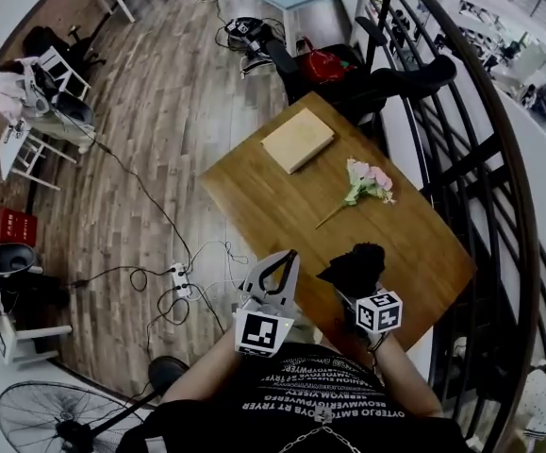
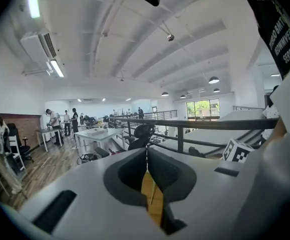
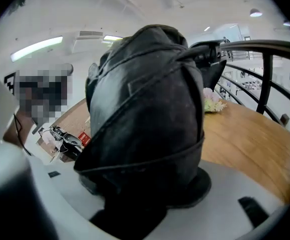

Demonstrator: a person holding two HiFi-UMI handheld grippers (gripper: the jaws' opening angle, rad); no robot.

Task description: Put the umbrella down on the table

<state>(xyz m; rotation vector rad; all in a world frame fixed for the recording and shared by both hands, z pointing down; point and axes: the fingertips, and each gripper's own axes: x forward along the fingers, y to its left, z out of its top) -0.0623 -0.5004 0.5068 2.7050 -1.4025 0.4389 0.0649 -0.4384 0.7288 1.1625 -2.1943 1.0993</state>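
Right gripper is clamped on the folded black umbrella, lower centre of frame, above the table near its edge. Left gripper: jaws together, empty. Recommendation: lower flat onto bare wood short of the flowers, then release.

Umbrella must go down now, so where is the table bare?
Bare: the near half of the table, between flowers and umbrella, and the strip left of the flowers, beside the board. Crowded: the far end, where board and flowers lie.

Unreadable white lettering on the black shirt
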